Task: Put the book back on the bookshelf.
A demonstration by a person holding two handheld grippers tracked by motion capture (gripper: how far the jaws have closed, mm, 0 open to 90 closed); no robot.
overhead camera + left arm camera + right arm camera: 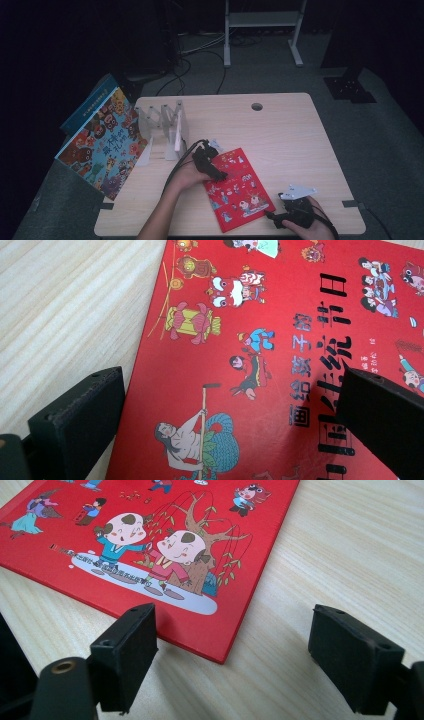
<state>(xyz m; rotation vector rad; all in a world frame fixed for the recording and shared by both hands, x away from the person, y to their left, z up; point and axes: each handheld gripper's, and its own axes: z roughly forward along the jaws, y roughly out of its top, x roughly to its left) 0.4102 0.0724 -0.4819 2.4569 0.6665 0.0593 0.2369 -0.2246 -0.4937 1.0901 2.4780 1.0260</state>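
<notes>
Left gripper point(220, 176), jaws spread, hovers over the upper-left part of the red picture book point(239, 189), perhaps touching it. That book lies flat on the table point(285, 130). Right gripper point(272, 217), jaws apart and holding nothing, sits at the book's lower-right corner.

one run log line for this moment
red book: flat on table | left gripper: open, over book | right gripper: open at book corner, not gripping
</notes>
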